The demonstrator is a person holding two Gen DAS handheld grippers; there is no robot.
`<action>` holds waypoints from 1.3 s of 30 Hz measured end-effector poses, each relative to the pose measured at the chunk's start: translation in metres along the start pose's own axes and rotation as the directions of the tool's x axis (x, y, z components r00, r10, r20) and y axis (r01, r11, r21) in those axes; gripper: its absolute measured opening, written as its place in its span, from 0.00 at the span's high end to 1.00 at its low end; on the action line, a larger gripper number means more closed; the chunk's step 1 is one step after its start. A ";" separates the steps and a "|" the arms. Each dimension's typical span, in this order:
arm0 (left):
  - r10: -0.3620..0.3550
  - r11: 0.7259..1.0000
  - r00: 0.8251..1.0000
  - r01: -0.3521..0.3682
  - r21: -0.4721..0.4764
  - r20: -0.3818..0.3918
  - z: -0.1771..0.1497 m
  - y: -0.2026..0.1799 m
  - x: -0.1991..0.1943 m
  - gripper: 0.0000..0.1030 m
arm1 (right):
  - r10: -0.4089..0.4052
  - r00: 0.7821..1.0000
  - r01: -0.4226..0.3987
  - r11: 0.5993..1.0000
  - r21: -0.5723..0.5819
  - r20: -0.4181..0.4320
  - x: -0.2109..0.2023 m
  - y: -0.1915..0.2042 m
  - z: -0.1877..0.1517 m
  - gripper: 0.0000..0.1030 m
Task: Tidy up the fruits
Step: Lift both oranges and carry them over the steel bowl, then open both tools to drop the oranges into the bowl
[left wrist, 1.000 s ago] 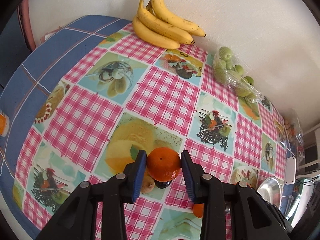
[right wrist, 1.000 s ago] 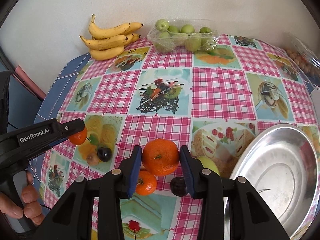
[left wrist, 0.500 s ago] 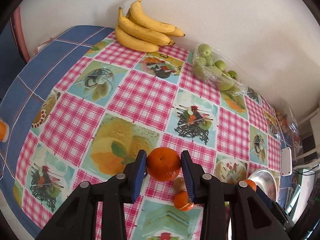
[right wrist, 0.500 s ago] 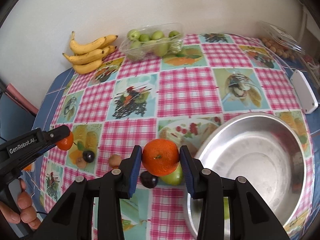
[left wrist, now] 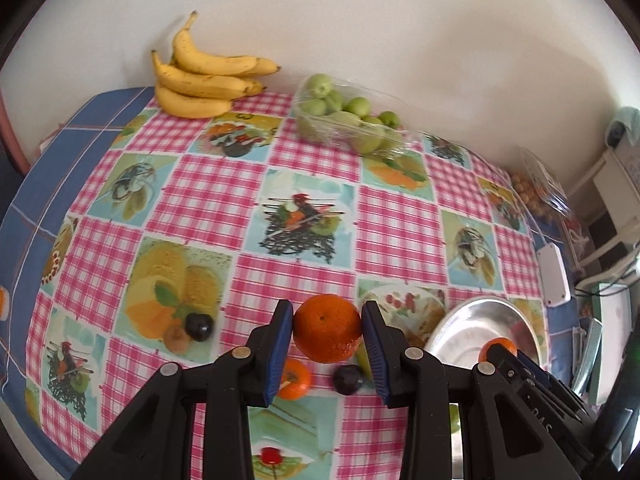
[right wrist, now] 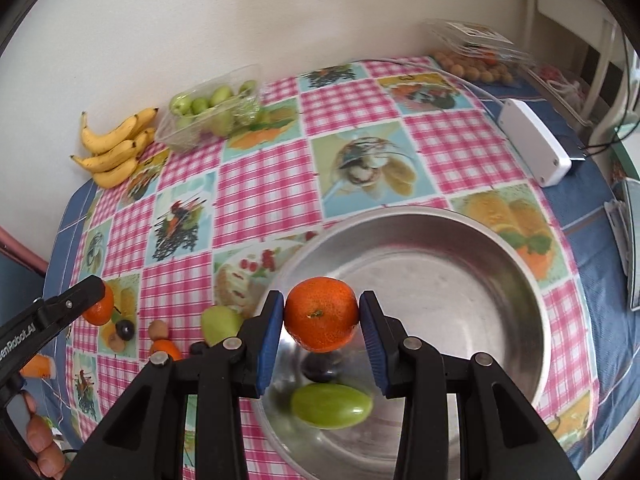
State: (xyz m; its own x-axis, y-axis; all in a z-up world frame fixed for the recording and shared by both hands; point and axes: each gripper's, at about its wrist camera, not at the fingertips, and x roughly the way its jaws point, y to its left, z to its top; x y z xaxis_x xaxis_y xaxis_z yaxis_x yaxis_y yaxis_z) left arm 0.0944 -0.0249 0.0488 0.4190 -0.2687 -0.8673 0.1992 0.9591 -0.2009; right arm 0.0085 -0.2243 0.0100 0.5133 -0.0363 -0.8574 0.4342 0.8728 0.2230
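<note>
Bananas: one bunch (left wrist: 204,80) lies at the far left against the wall, untouched; I count four.

Green fruit tub: one clear tub (left wrist: 348,124) of small green fruits sits beside the bananas, apparently stock not yet sorted; too many overlap to count.

Loose fruit on the cloth: in the left wrist view I see a dark plum (left wrist: 199,325) touching a brown kiwi (left wrist: 177,337), then one small mandarin (left wrist: 295,379), a second plum (left wrist: 347,379) and a sliver of green fruit beneath my left gripper. I judge these are waiting their turn.

Left gripper: my left gripper (left wrist: 327,334) pinches one left mandarin (left wrist: 327,334) between its blue pads, held above the checked tablecloth (left wrist: 200,204), short of the bowl.

Right gripper: my right gripper (right wrist: 321,314) pinches one right mandarin (right wrist: 321,314), held over the bowl, I judge for release there.

Bowl: one steel bowl (right wrist: 460,248) holds one green fruit (right wrist: 331,405), with a dark fruit partly hidden under the mandarin.

White box: one white box (right wrist: 534,148) sits at the far right, clear of the work.
</note>
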 end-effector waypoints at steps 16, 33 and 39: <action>-0.094 0.960 0.995 0.094 0.263 -0.013 -0.035 -0.110 0.008 0.63 | -0.048 0.998 0.041 0.985 0.168 0.037 -0.027 -0.083 -0.002 0.61; -0.116 0.947 0.991 0.132 0.292 -0.072 -0.055 -0.121 0.056 0.63 | -0.039 0.998 0.046 0.983 0.177 -0.043 0.001 -0.093 -0.012 0.60; -0.103 0.949 0.991 0.125 0.289 -0.090 -0.058 -0.119 0.065 0.63 | -0.049 0.996 0.060 0.985 0.161 -0.074 0.009 -0.090 -0.014 0.60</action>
State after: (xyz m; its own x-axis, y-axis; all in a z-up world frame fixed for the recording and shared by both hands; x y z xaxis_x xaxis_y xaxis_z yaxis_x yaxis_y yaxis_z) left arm 0.0465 -0.1512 -0.0097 0.3144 -0.3572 -0.8795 0.4980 0.8509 -0.1675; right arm -0.0362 -0.2963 -0.0247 0.4356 -0.0429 -0.8991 0.5778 0.7793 0.2427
